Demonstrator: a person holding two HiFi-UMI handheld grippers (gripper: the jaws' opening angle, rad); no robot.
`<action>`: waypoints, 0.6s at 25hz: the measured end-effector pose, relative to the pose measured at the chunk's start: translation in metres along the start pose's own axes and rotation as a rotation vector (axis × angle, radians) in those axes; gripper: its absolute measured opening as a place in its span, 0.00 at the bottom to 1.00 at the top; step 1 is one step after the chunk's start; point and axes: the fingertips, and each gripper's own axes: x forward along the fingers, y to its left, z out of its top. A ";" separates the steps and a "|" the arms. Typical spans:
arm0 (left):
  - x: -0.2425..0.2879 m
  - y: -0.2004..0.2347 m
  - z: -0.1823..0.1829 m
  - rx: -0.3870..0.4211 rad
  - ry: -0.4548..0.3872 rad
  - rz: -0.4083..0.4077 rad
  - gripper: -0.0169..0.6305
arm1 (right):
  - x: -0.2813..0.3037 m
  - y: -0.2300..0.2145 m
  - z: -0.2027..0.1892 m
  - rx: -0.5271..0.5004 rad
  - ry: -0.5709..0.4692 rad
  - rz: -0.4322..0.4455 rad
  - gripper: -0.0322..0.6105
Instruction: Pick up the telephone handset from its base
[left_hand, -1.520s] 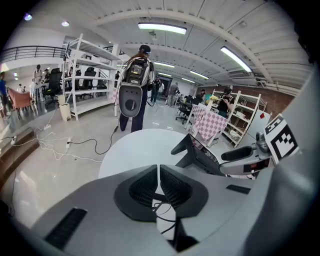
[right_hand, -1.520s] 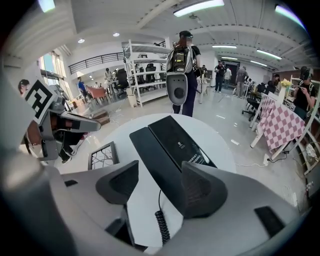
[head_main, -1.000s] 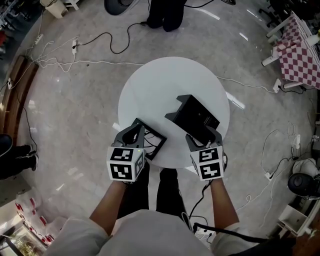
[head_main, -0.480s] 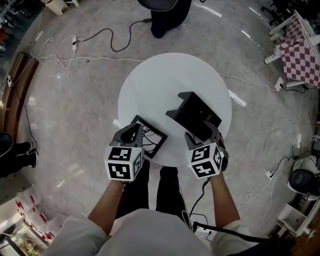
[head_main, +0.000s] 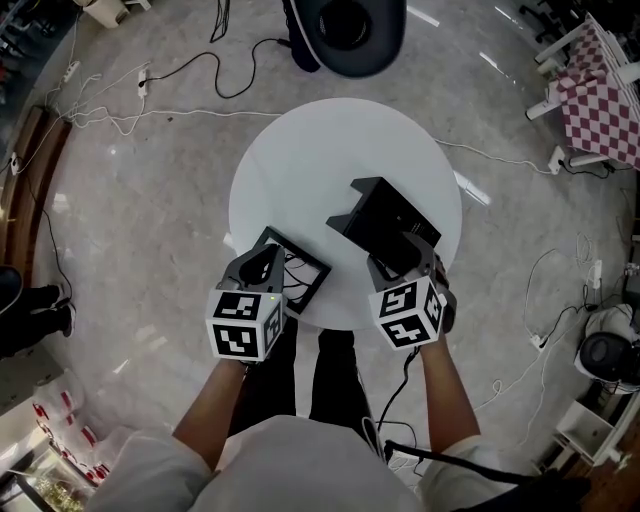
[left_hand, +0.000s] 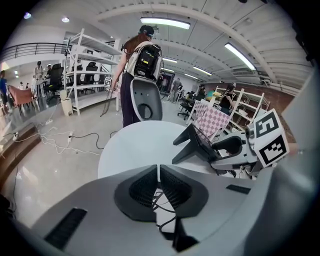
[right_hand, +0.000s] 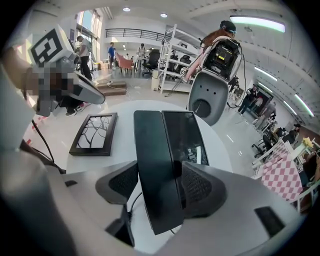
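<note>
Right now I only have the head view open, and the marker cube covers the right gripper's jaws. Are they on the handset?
Observer: Yes. In the right gripper view, the right gripper has one jaw on each side of the black handset, with the pads pressed against it.
Reviewer: And the left one, is it holding that frame?
Observer: No. In the left gripper view, the left gripper has its jaws together with nothing between them. The picture frame lies flat on the table.
</note>
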 end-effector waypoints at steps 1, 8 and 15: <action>0.000 -0.001 0.000 -0.001 0.001 -0.003 0.07 | -0.001 0.000 0.000 0.004 0.000 0.012 0.50; 0.002 -0.005 0.000 0.008 0.003 -0.014 0.07 | -0.004 0.001 0.000 -0.006 -0.009 0.043 0.48; 0.004 -0.011 0.000 0.017 0.007 -0.030 0.07 | -0.007 0.004 0.001 -0.028 -0.009 0.076 0.43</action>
